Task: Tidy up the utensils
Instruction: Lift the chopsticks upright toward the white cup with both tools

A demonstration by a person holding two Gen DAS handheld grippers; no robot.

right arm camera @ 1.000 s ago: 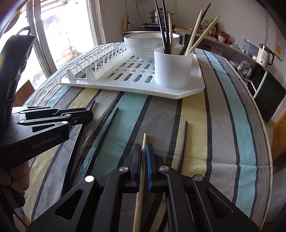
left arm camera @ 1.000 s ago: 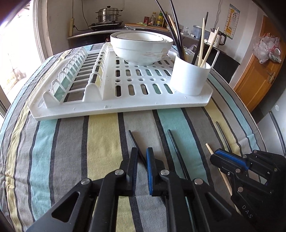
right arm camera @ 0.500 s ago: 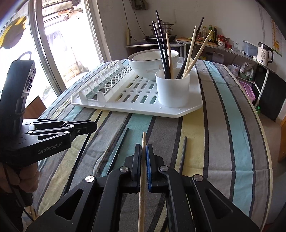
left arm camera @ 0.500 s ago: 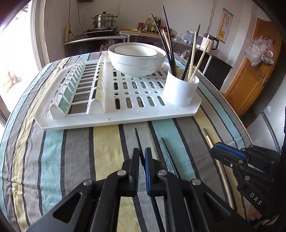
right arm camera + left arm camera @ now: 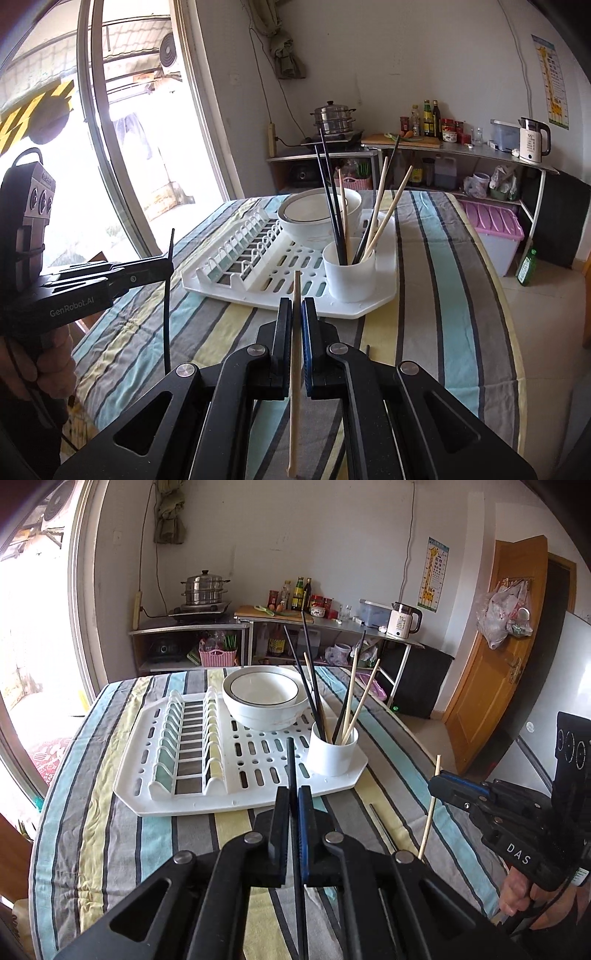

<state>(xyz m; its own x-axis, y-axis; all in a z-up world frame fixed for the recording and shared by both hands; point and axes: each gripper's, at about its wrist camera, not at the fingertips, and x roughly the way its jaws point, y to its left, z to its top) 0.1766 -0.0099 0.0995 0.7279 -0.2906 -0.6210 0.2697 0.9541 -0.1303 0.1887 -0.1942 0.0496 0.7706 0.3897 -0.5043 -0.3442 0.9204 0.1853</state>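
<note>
Our left gripper is clamped on a thin black chopstick. Our right gripper pinches a pale wooden chopstick, the round white plastic utensil cup at one o'clock.

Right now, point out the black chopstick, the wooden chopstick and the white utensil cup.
black chopstick (image 5: 291, 764): left wrist view, upper shaft above the left gripper.
wooden chopstick (image 5: 295, 354): right wrist view, shaft between the fingers.
white utensil cup (image 5: 351, 275): right wrist view, front wall.

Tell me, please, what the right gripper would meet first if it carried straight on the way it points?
Probably the white utensil cup on the drying rack. The right gripper, shut on a wooden chopstick, aims just left of it, though depth is unclear.
</note>
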